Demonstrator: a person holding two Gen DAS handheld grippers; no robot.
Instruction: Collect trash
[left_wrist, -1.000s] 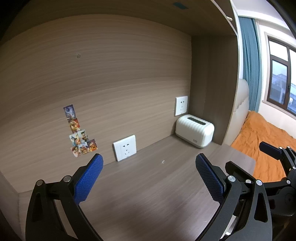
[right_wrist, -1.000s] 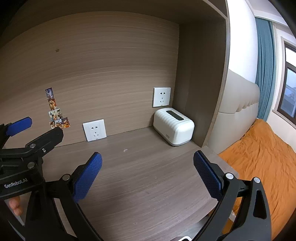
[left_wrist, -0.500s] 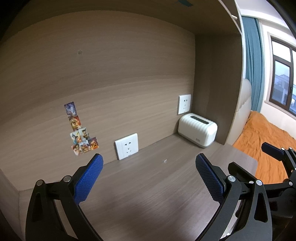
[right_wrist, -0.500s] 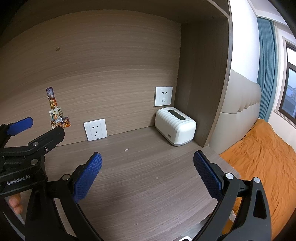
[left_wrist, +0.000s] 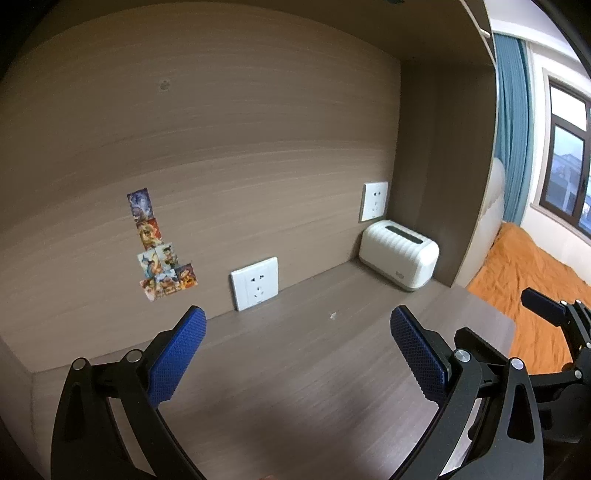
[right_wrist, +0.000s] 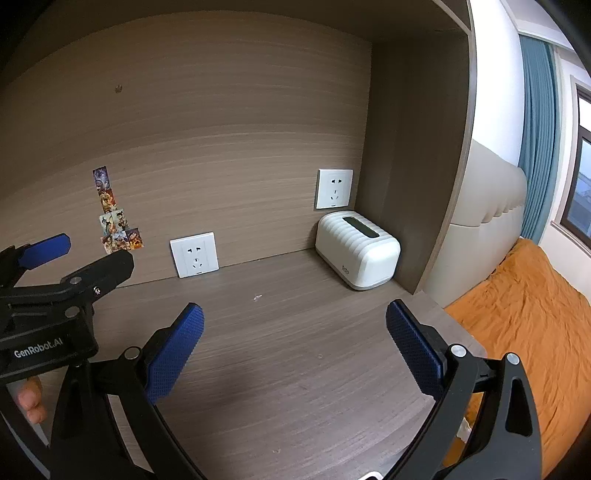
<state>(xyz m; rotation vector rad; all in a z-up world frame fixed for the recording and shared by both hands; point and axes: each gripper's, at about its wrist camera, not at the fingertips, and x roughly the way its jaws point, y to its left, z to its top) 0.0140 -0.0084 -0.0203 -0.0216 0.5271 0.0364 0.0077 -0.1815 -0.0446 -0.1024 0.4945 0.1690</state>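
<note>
A tiny pale scrap of trash (left_wrist: 333, 315) lies on the wooden desk (left_wrist: 280, 369), in front of the back wall; it also shows in the right wrist view (right_wrist: 257, 296). My left gripper (left_wrist: 297, 354) is open and empty, held above the desk short of the scrap. My right gripper (right_wrist: 294, 350) is open and empty too, beside the left one. The left gripper's body shows at the left of the right wrist view (right_wrist: 55, 295). The right gripper's body shows at the right of the left wrist view (left_wrist: 554, 332).
A white ribbed tissue box (right_wrist: 357, 254) stands in the desk's back right corner. Two wall sockets (right_wrist: 194, 254) (right_wrist: 334, 189) and stickers (right_wrist: 116, 229) are on the back panel. A bed with an orange cover (right_wrist: 524, 314) lies right of the desk edge.
Both grippers have drifted slightly, so the view has tilted up and shifted a little. Both stay open and empty. Nothing on the desk has moved.
</note>
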